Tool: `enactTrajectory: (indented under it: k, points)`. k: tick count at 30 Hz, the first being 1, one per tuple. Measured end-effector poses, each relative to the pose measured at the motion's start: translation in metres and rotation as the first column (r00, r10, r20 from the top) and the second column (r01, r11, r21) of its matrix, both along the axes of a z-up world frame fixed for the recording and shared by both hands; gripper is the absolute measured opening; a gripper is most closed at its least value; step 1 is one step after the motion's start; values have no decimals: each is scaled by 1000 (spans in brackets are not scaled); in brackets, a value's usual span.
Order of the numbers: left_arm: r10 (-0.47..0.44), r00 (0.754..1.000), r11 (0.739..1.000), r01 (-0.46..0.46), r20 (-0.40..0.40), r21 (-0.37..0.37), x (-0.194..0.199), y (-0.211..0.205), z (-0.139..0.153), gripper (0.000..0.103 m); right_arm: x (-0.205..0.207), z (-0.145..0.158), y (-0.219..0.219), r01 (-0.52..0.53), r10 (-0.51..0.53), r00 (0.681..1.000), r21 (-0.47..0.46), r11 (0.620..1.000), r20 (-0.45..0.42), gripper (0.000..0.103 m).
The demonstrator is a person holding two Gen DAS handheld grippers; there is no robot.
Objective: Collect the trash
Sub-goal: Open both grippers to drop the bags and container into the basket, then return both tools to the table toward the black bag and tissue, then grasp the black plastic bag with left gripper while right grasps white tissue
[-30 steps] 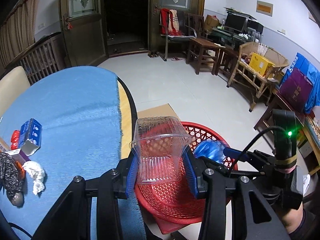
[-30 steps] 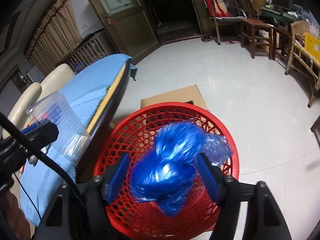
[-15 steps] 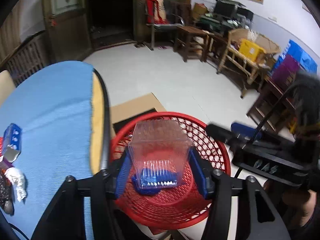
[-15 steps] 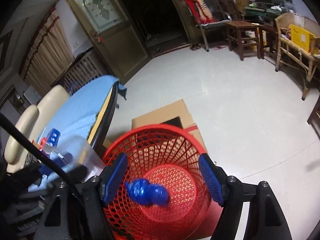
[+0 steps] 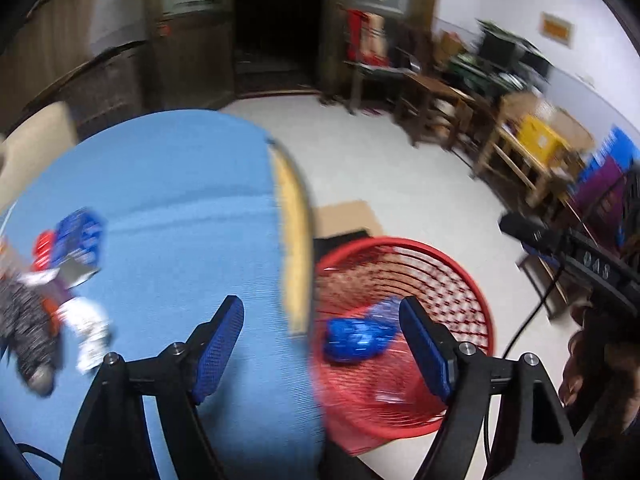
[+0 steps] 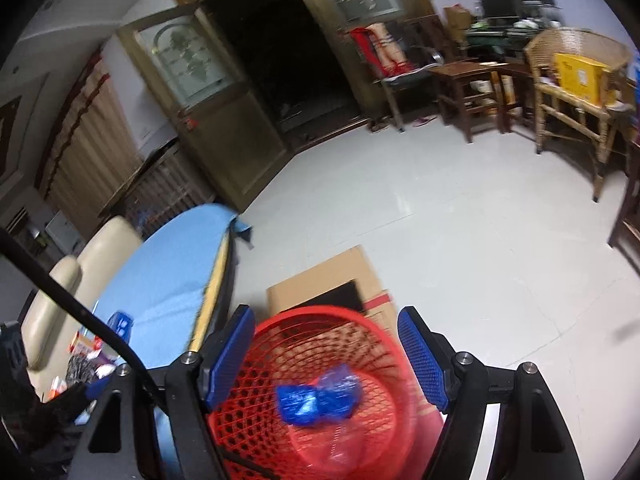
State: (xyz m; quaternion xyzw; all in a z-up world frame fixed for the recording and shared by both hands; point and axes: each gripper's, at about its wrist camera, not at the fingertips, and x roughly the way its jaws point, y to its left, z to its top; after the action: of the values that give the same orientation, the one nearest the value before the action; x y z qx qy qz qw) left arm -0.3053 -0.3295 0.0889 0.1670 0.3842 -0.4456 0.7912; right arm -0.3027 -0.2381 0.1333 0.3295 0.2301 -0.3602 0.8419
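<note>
The left wrist view shows the left gripper [image 5: 320,344] with jaws just opened and empty, the blue bag [image 5: 356,336] inside the red basket [image 5: 460,272], so the remaining trash [image 5: 60,292] on the worktop [image 5: 180,200] beside the basket risks a blurred, mistimed reach, while the right gripper [image 6: 326,356] hangs apart and empty above the basket.

Mesh basket [image 5: 448,264] on the floor just right of the desk [image 5: 168,200] edge, atop flattened cardboard [image 6: 320,280]. Crumpled plastic bag [image 6: 316,398] inside the basket, clear container [image 6: 344,454] before it. Wrappers and small box [image 5: 76,236] clustered at the desk's left.
</note>
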Motion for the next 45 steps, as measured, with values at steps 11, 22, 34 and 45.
enactTrajectory:
  k: [11, 22, 34, 45]
  points:
    - [395, 917, 913, -399, -61, -81, 77, 156, -3, 81, 103, -6, 83, -317, 316, 946, 6, 949, -77, 81]
    - [517, 844, 845, -530, -145, -72, 147, 207, -30, 82, 138, -12, 161, -436, 428, 887, -11, 900, -173, 81]
    - [526, 837, 847, -532, -154, -1, 199, 191, -55, 38, 178, -13, 200, -521, 492, 808, -2, 854, -324, 84]
    - [573, 808, 810, -584, -136, -60, 189, 249, -47, 36, 248, -15, 221, -615, 584, 751, -7, 788, -308, 95]
